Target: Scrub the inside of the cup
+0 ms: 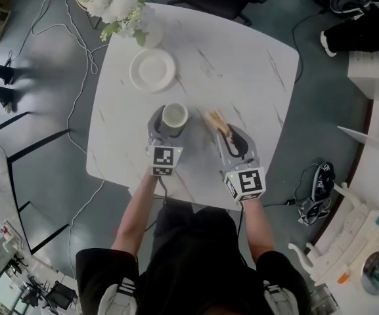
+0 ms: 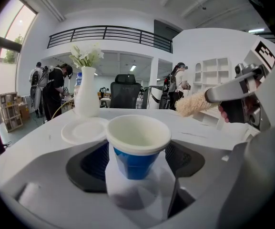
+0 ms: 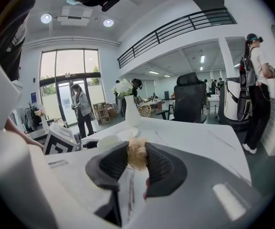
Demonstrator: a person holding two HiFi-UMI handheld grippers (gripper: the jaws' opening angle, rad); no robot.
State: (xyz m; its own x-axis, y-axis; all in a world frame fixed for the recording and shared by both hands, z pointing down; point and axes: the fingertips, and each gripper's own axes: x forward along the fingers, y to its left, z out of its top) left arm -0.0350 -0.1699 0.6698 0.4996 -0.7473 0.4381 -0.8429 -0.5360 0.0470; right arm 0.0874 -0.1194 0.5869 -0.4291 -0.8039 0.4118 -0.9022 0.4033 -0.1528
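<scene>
Flower vase (image 1: 151, 35) at the far left corner of the white marble desk (image 1: 242, 64). White plate (image 1: 153, 69) sits just on the near side of it, empty.

Left gripper (image 1: 169, 126): jaws spread wide, one each side of the cup (image 1: 175, 116). In the left gripper view there's a gap between each dark pad and the cup wall, so nothing is pinched. The cup stands upright on the desk, on the person's side of the plate and apart from it. It has a blue outer wall, a white rim and a white inside, and no contents are visible.

Brush (image 1: 215, 121) is just right of the cup, near it but not touching. Its tan bristle head points away from the person and is outside the cup, above the desk. Can't tell whether it touches the desktop.

Right gripper (image 1: 230, 136): jaws pressed together on the brush. In the right gripper view the bristle tuft is clamped between the two ribbed pads and pokes out past them.

Both grippers point away from the person and slightly down, side by side, marker cubes toward the body.
</scene>
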